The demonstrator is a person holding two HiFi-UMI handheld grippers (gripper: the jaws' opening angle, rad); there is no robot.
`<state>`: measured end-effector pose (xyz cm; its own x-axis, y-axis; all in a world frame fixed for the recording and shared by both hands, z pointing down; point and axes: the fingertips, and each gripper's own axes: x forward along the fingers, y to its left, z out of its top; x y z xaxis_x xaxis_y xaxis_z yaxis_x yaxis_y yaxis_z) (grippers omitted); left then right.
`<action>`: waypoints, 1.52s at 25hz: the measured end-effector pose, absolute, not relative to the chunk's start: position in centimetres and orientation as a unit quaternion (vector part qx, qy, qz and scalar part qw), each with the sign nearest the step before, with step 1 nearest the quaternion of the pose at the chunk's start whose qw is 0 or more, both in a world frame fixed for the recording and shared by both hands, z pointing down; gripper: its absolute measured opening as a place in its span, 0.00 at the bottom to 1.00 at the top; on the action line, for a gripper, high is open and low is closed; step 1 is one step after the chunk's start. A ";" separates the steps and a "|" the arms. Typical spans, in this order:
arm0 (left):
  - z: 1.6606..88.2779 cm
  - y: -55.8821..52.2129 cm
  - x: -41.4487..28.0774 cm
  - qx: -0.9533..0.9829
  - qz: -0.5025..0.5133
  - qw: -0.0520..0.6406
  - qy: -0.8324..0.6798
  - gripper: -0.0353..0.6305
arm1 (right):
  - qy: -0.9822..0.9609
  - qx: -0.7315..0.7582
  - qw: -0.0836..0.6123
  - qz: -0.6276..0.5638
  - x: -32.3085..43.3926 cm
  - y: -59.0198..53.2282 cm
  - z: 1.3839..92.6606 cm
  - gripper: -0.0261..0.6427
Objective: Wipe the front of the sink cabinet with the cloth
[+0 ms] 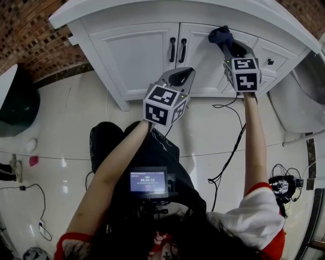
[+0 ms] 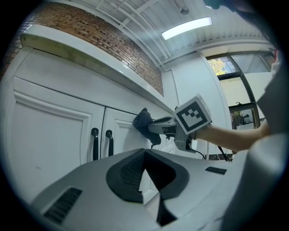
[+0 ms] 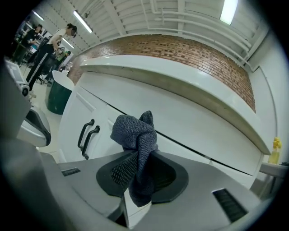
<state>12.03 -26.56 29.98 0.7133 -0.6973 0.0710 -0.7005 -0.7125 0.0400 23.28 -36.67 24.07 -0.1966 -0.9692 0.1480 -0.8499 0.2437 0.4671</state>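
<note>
The white sink cabinet [image 1: 137,56] has two doors with black handles [image 1: 177,50] at the middle. A dark blue cloth [image 1: 219,34] is bunched in my right gripper [image 1: 226,44], which is shut on it and holds it against the upper right part of the right door. In the right gripper view the cloth [image 3: 135,133] sticks up between the jaws of the right gripper [image 3: 137,160], close to the cabinet front [image 3: 189,135]. My left gripper [image 1: 187,72] hangs lower, before the right door's bottom, shut and empty. In its own view the left gripper [image 2: 144,155] looks at the cloth [image 2: 142,121].
The countertop [image 1: 167,10] overhangs the doors. A dark green bin [image 1: 18,101] stands at the left. Black cables [image 1: 228,147] trail over the glossy floor. A white fixture [image 1: 299,101] is at the right. A yellow bottle [image 3: 274,151] stands on the counter. People [image 3: 49,40] stand far off.
</note>
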 end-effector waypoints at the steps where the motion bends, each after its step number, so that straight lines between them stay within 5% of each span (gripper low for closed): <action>1: 30.2 -26.5 12.1 0.925 0.028 0.034 -0.376 0.11 | -0.761 0.597 0.214 -0.138 23.3 -36.7 24.8 0.17; 33: 40.3 -27.5 13.6 0.920 0.102 0.105 -0.364 0.11 | -0.729 0.533 0.422 0.075 23.6 -37.2 60.5 0.17; 38: 40.4 -27.6 13.5 0.920 0.104 0.105 -0.363 0.11 | -0.726 0.544 0.406 0.105 24.7 -36.6 61.1 0.17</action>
<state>13.47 -27.58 40.43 0.7147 -0.6463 0.2673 -0.6900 -0.7141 0.1182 24.69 -36.63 61.12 -0.0774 -0.7054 0.7046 -0.8764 0.3851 0.2892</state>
